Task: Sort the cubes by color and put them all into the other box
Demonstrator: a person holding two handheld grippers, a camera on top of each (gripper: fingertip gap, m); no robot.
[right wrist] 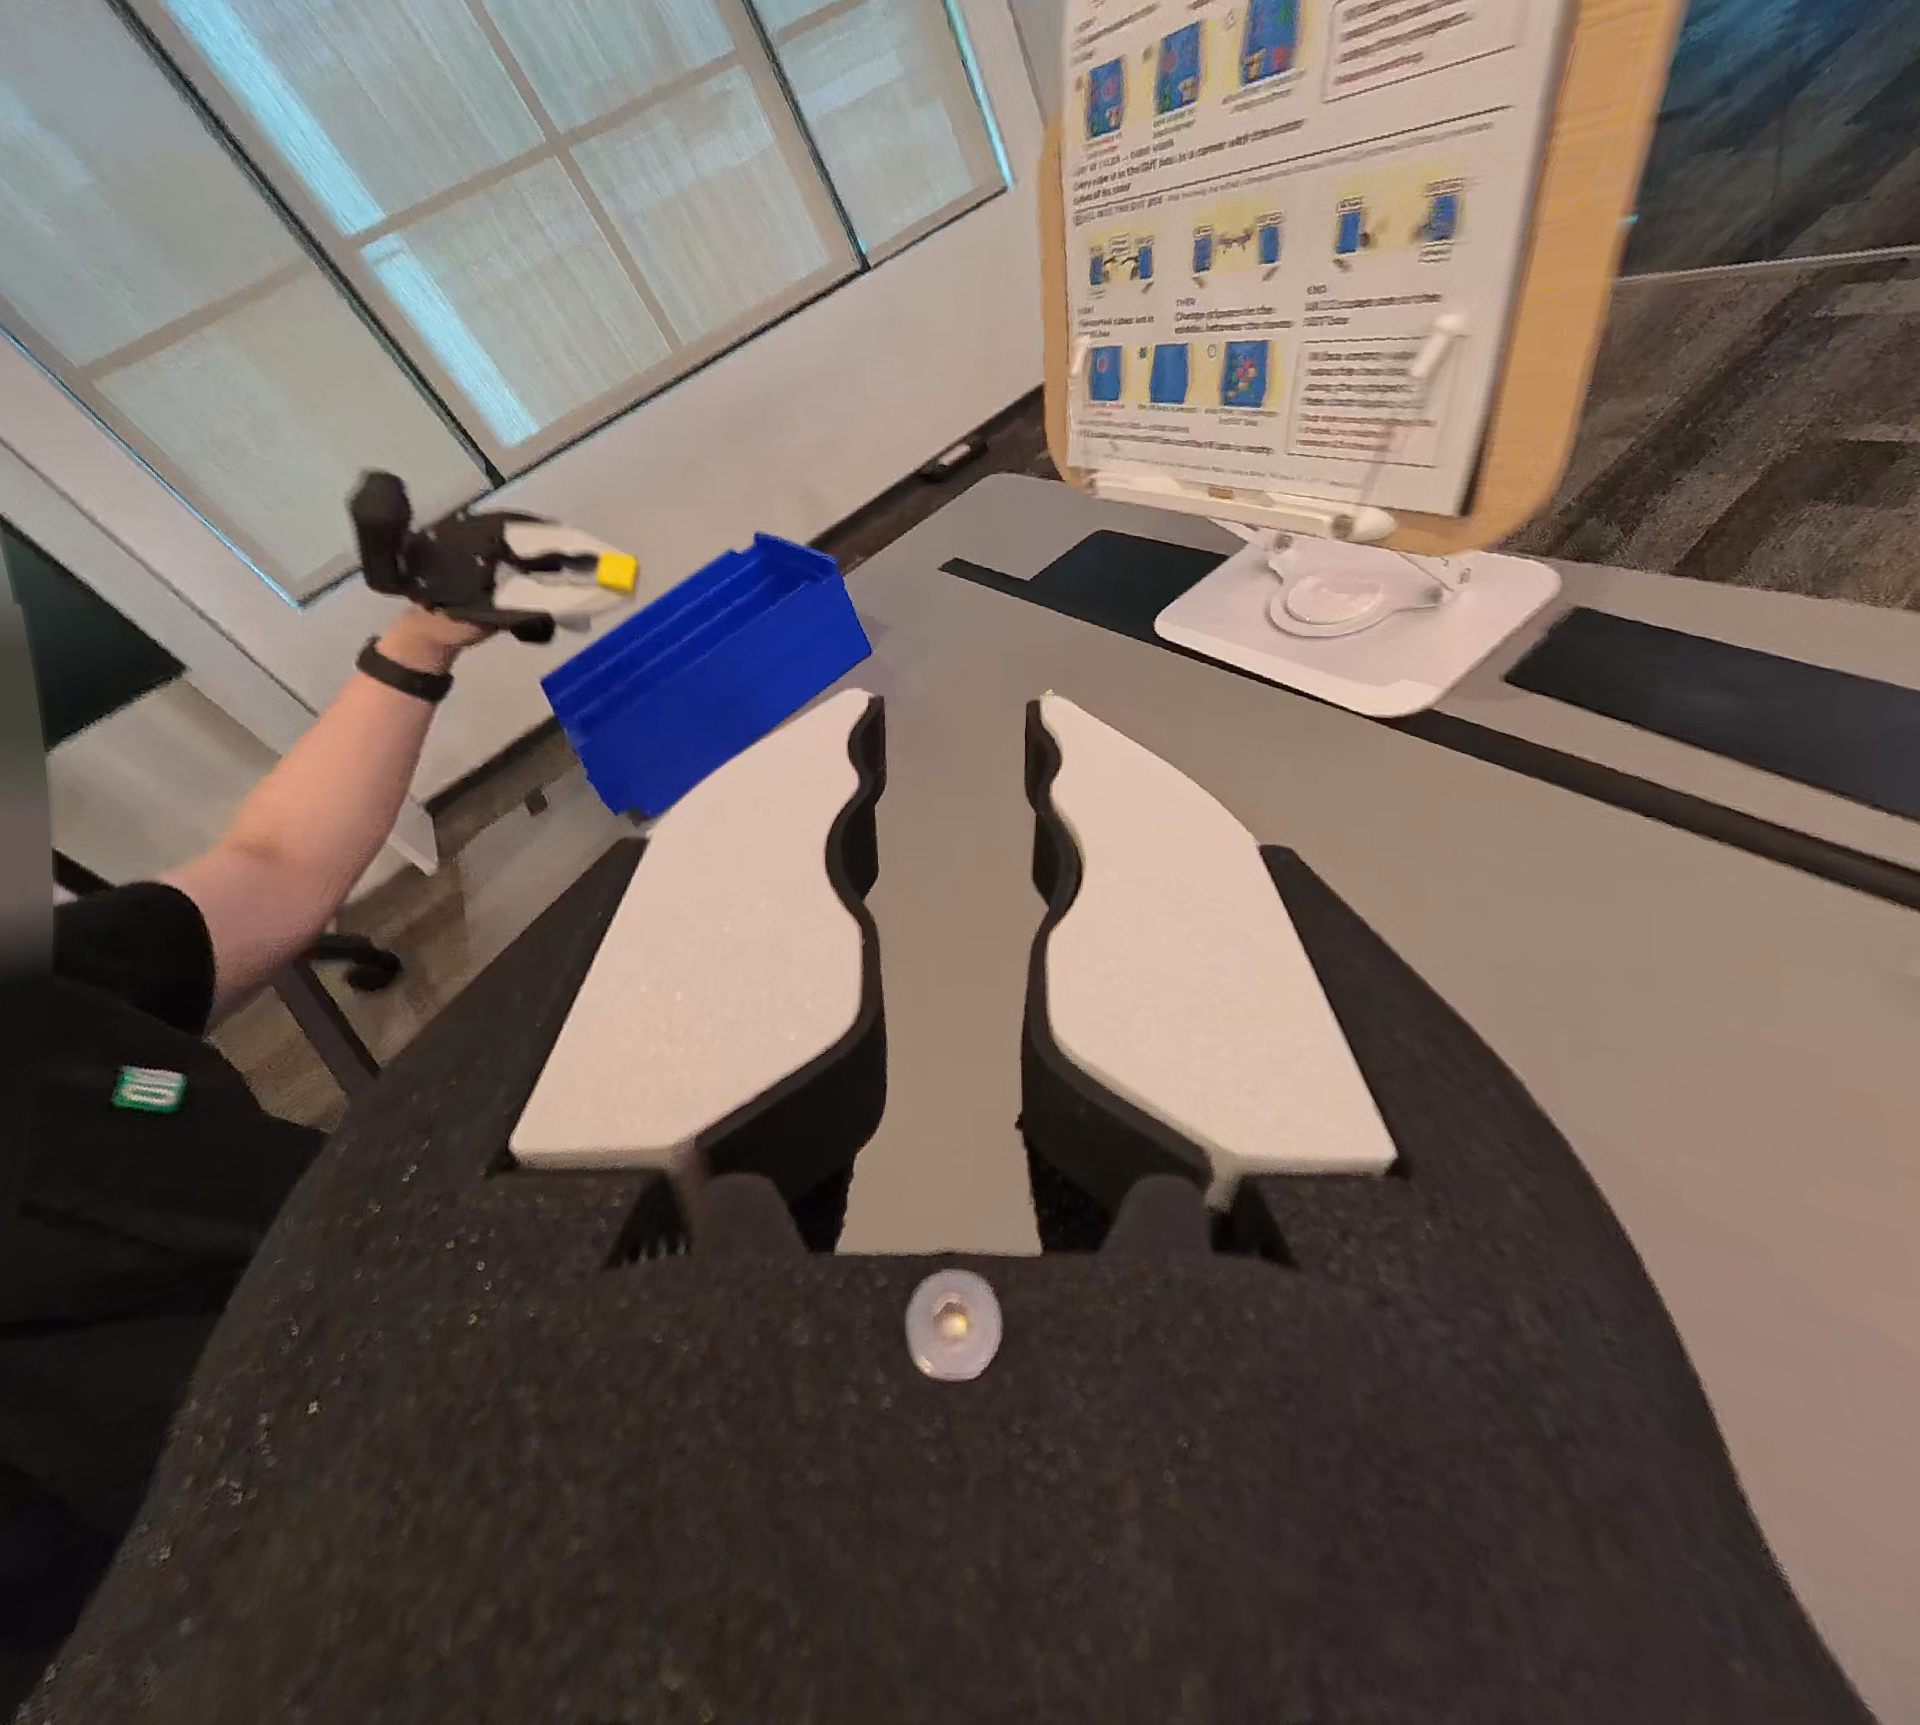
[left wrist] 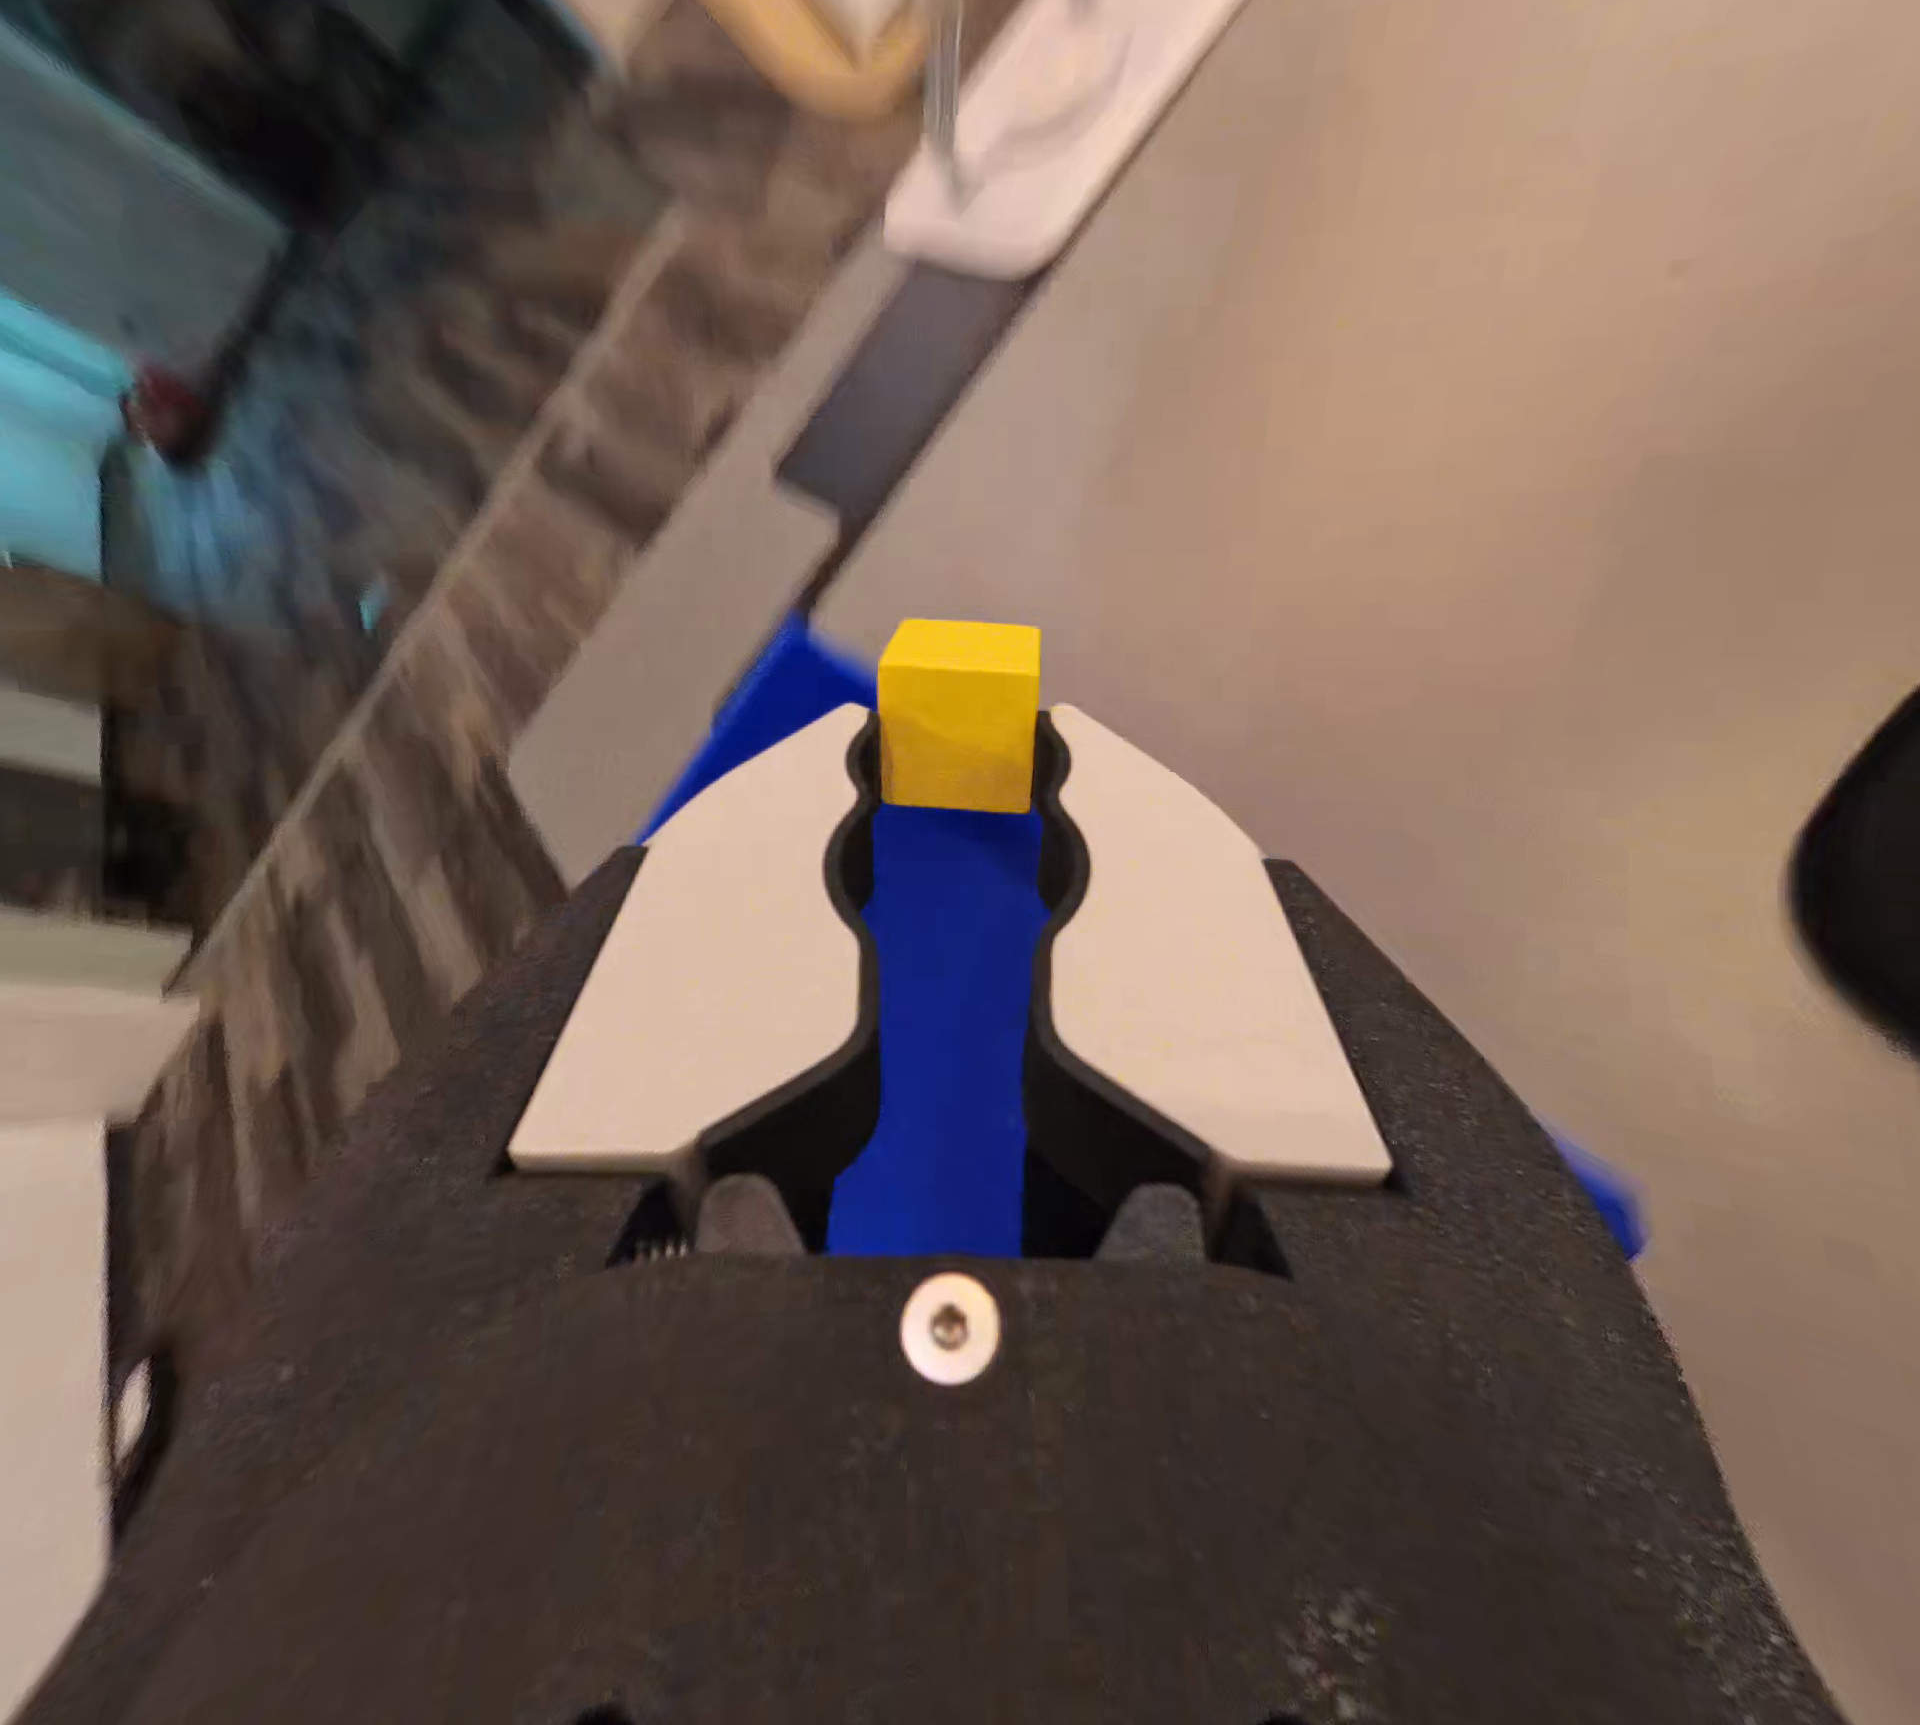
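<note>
Yellow cube [left wrist: 958,719] clamped in left gripper [left wrist: 958,745], held directly above blue box [right wrist: 712,673]; right gripper [right wrist: 954,719] parted, empty, farther off.

No readable text: only blurred print on instruction sheet [right wrist: 1299,148], and small green chest patch [right wrist: 149,1089].

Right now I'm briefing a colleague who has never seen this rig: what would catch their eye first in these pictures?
The yellow cube, pinched at the tips of the left gripper and held in the air, stands out most. Just below and beyond it is the bright blue box, near the edge of the grey table. Across the table, an instruction sheet on a wooden stand rises ahead of the empty, open right gripper.
</note>
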